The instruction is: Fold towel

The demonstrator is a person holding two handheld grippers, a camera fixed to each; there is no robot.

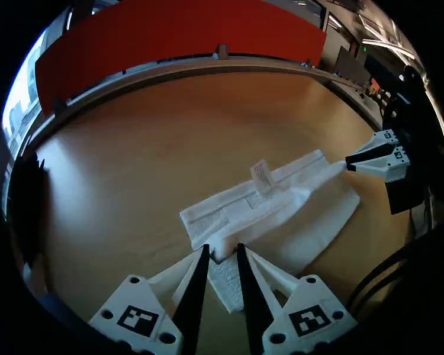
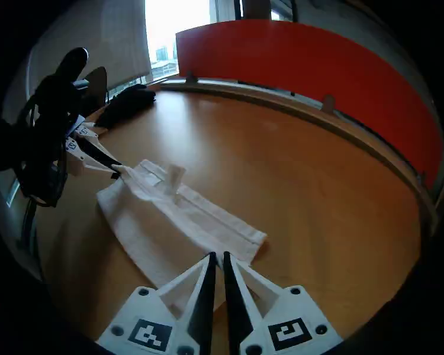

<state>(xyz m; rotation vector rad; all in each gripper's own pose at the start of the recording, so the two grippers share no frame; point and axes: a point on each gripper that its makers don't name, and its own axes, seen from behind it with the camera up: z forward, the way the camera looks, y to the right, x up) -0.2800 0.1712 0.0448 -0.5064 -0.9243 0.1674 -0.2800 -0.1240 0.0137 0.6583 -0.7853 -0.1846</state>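
A white towel lies stretched on the wooden surface.
The left claw pinches one bunched corner; the right claw pinches the far end.

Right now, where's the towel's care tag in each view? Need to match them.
Left gripper view: care tag stands up just right of centre, on the white towel.
Right gripper view: care tag left of centre, toward the towel's far end.
Shared landmark: red partition panel behind the wooden table.
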